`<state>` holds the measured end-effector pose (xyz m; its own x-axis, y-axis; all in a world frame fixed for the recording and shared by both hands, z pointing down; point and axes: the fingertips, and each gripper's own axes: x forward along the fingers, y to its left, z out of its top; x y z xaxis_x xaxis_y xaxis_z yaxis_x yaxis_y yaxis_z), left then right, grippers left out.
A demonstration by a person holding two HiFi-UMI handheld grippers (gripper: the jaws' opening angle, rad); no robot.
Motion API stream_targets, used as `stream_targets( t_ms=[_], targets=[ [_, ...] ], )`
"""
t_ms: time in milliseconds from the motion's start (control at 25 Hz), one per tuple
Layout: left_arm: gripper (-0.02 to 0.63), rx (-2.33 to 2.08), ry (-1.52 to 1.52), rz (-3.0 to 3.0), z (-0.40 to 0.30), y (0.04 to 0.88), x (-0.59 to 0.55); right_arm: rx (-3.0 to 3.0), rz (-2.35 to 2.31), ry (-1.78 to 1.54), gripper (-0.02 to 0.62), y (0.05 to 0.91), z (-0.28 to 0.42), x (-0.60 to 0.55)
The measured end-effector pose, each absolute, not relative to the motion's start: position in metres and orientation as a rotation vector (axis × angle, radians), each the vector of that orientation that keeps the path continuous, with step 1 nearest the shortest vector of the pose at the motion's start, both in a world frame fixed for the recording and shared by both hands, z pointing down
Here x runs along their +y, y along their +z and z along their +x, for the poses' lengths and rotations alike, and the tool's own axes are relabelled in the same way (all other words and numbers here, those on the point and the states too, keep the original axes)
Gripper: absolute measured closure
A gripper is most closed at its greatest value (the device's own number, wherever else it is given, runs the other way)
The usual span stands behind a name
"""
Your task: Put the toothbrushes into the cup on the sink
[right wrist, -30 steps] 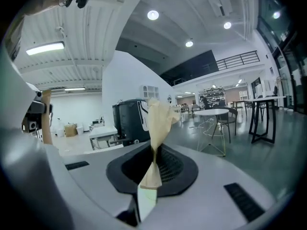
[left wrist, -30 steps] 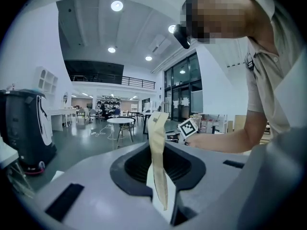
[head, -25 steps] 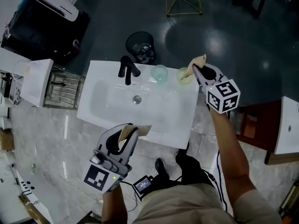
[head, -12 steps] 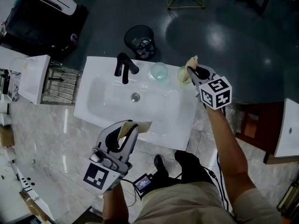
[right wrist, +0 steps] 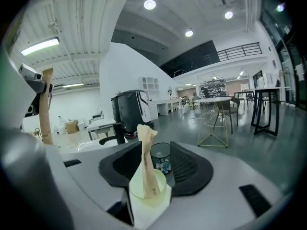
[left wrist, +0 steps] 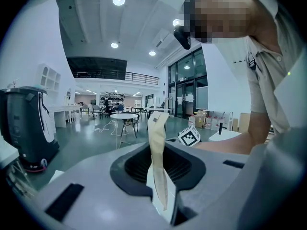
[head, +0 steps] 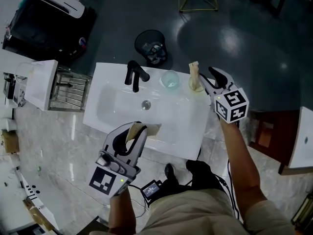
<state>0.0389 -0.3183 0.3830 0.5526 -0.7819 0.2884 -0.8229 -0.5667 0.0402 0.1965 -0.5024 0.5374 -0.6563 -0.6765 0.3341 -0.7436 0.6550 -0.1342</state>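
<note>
Paper-wrapped toothbrush (head: 194, 71) upright in pale green cup (head: 196, 86) on sink (head: 171, 115)

Head view: high overhead, steeply down on white sink (head: 171, 124); left gripper (head: 141, 129) at near edge, right gripper (head: 208, 80) at far right corner.
Left gripper view: low, near level along own jaws, close on wrapped toothbrush (left wrist: 158, 162), faces open hall; right gripper's marker cube (left wrist: 189, 136) in shot.
Right gripper view: close behind green cup (right wrist: 147, 188), faces faucet (right wrist: 108, 139), wire bin (right wrist: 161, 158); all three shared with head view.
</note>
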Motion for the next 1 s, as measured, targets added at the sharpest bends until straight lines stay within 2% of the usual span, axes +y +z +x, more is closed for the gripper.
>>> stream_targets(
  t_ms=[240,480,1000],
  targets=[
    [0.541,-1.384,0.338,2.663,0.039,0.354,-0.329,-2.671,1.254,0.329,0.433,0.481,0.218,-0.470],
    [0.541,-1.354,0.286,2.758,0.018,0.322,-0.337,-2.646,1.291,0.327,0.433,0.452,0.211,-0.406],
    [0.541,-0.884,0.097,3.025,-0.094,0.289,-0.339,-2.386,1.763,0.205,0.445,0.376,0.116,-0.275]
  ],
)
